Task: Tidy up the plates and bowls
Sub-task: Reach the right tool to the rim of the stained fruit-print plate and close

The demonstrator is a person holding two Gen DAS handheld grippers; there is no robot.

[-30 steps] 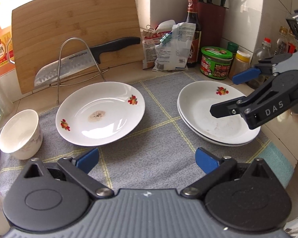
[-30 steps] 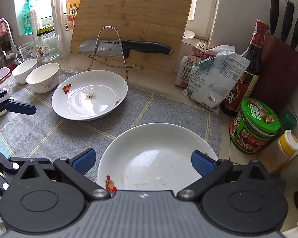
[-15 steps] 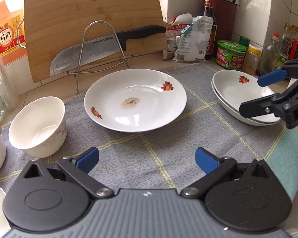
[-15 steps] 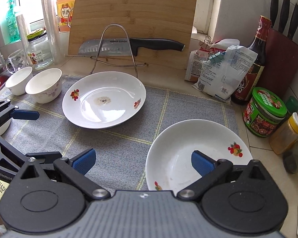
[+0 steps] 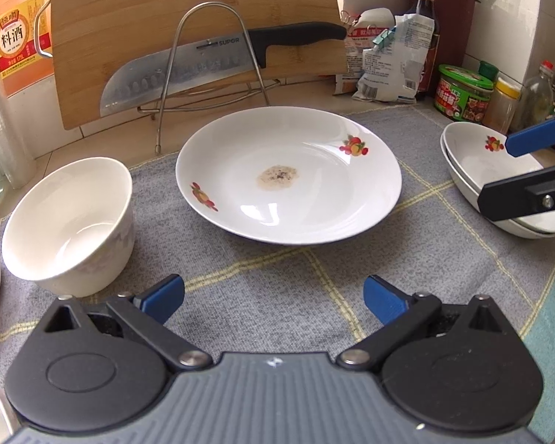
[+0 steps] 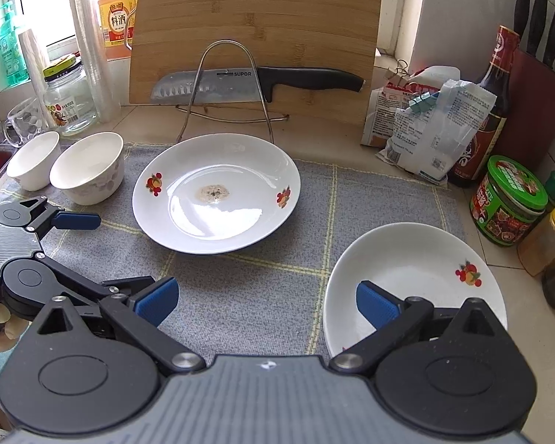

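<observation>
Left tongs point(image 5: 273, 298) released, empty, over grey mat point(image 5: 277, 277). Right tongs point(image 6: 264, 301) released, empty. Dirty plate point(image 5: 288, 174) mid-mat; bowl point(image 5: 68, 222) just left of it. Two stacked plates point(image 6: 414, 277) at mat's right edge, below the right tongs' right finger.

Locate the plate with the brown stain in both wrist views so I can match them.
Left wrist: the stained plate sits centre frame, ahead of the open left claw.
Right wrist: the same plate lies left of centre.
Shared landmark: the knife on its wire stand, right behind the plate.
</observation>
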